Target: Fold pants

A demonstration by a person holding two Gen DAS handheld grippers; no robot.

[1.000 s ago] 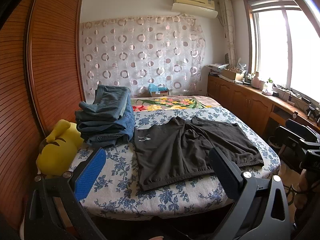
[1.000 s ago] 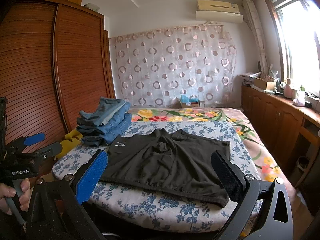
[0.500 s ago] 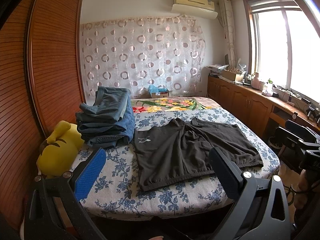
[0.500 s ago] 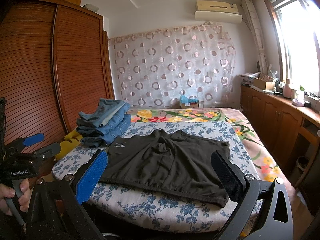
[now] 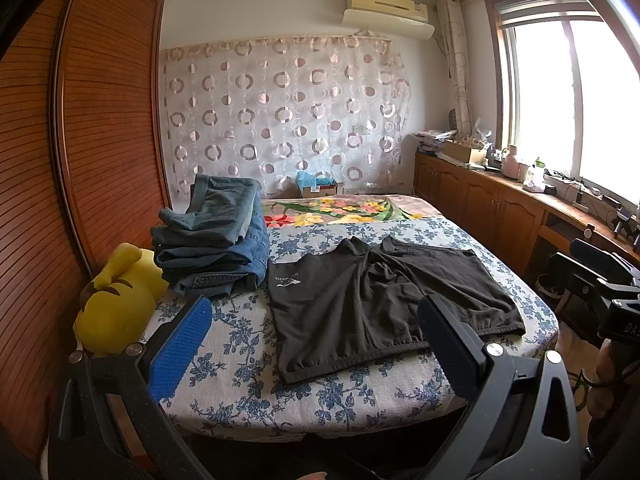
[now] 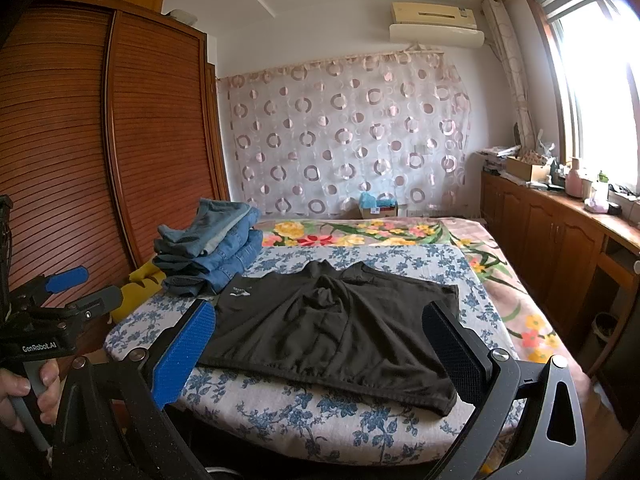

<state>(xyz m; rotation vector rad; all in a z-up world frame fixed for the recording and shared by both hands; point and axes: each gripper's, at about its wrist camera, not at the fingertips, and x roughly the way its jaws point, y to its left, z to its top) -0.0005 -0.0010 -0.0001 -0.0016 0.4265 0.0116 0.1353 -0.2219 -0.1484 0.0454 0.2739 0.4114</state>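
Barely any change vs 1 s ago: we hold both grippers, left gripper (image 5: pixel 316 344) & right gripper (image 6: pixel 320 348), jaws spread, off the bed (image 5: pixel 240 384); black pants (image 5: pixel 380 304) flat, untouched, so fold not started

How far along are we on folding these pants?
Done: a stack of folded jeans sits at the bed's left side. In hand: nothing; the left tool and right tool are open, short of the cloth. Left: the black shorts lie flat, unfolded.
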